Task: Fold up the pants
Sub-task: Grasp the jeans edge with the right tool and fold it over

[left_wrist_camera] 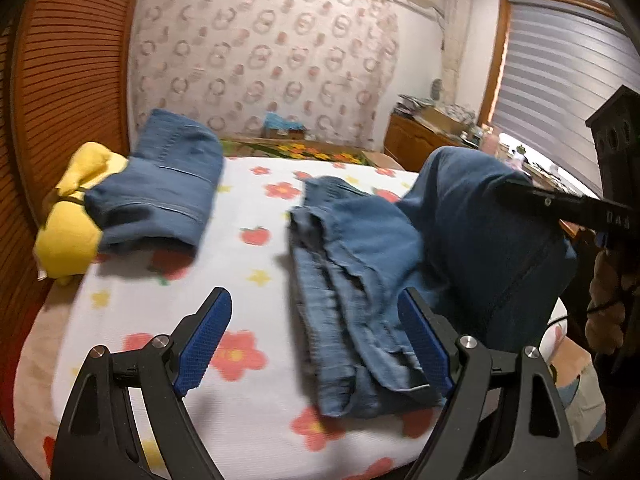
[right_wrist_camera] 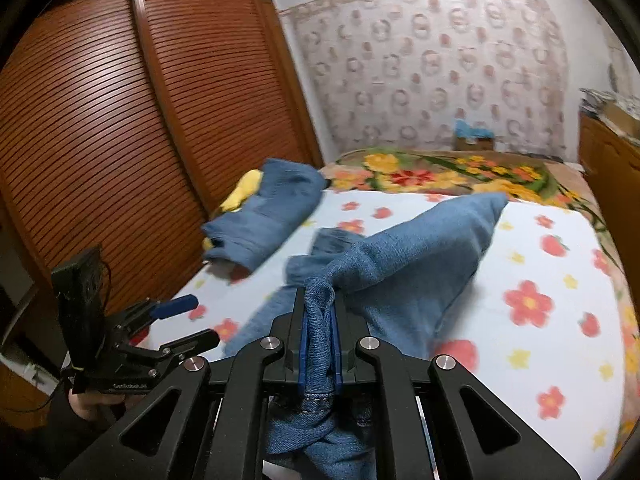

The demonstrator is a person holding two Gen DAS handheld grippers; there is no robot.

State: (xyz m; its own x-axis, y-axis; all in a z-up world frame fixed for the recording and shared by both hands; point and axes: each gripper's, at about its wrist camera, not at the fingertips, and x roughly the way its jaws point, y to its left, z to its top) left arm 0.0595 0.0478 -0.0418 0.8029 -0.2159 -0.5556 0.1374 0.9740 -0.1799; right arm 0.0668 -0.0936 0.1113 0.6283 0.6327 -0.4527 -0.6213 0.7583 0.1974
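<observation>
Blue jeans (left_wrist_camera: 360, 280) lie on the flowered white bedspread (left_wrist_camera: 248, 264), one part lifted at the right. My right gripper (right_wrist_camera: 319, 320) is shut on a bunched fold of the jeans (right_wrist_camera: 400, 264) and holds it raised above the bed; it shows in the left wrist view (left_wrist_camera: 520, 194) as a black arm over the lifted denim. My left gripper (left_wrist_camera: 316, 340) is open and empty, low over the near end of the jeans; it shows at the lower left of the right wrist view (right_wrist_camera: 188, 320).
A folded pair of jeans (left_wrist_camera: 160, 188) lies at the bed's far left on a yellow garment (left_wrist_camera: 68, 232). A brown slatted wardrobe (right_wrist_camera: 120, 140) stands left of the bed. A wooden dresser (left_wrist_camera: 420, 140) with clutter stands at the far right.
</observation>
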